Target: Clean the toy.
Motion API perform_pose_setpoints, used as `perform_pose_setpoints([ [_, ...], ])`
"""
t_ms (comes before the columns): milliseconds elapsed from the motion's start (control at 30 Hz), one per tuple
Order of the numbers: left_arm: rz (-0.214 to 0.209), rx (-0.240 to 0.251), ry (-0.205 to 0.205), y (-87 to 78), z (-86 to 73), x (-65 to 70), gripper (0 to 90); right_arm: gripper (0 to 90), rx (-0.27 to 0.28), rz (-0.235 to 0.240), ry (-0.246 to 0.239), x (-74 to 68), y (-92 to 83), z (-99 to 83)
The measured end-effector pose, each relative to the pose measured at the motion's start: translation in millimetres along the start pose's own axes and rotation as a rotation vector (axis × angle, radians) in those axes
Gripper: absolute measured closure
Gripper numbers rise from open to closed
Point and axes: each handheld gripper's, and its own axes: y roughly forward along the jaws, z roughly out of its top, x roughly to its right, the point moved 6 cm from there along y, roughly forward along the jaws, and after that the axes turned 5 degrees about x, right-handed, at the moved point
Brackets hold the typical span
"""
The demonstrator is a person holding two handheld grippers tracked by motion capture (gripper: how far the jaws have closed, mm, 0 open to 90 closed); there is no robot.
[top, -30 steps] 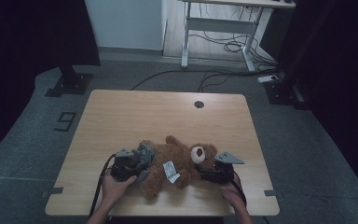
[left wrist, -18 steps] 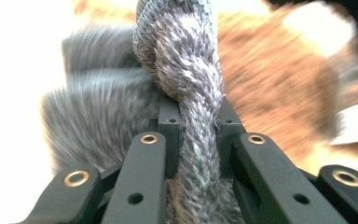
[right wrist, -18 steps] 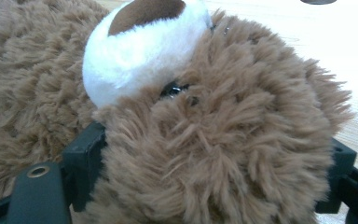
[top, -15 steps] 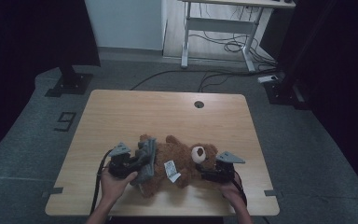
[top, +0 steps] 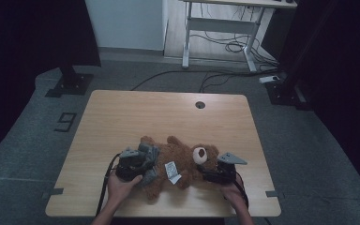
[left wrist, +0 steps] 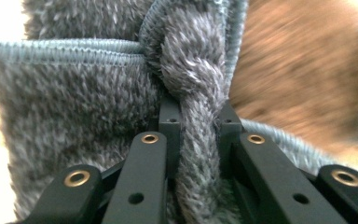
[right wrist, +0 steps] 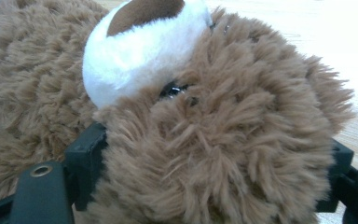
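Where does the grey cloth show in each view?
High view: grey cloth lies left of centre near the table's front, on the teddy bear's lower body.
Left gripper view: cloth fills the left and centre, a fold pinched between the fingers.
Right gripper view: not in it.
Shared landmark: the bear's brown fur.

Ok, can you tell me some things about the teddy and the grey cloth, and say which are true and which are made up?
1. The teddy bear lies on the wooden table. True.
2. The left hand-held gripper pinches a fold of the grey cloth. True.
3. The right hand-held gripper holds the teddy's foot. False: its jaws sit on either side of the head.
4. The teddy's muzzle is green. False: it is white with a brown nose.
5. A white tag lies on the teddy. True.
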Motion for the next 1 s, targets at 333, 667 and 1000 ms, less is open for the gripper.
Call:
perform_pose_setpoints([
  [333, -0.006, -0.017, -0.062, 7.6, -9.5, -11.7, 77.1, 10.8, -0.012, -0.015, 0.014, 2.4, -2.7, 0.7],
  [667, -0.102, 0.014, -0.135, 10.8, -7.9, -6.8, 76.9, 10.8, -0.121, 0.056, 0.11, 5.4, 1.0, -8.2],
  [1000, -0.115, 0.064, -0.127, 15.8, 17.6, -2.0, 77.8, 39.1, 0.038, 0.028, -0.103, -8.7, 1.4, 0.7],
])
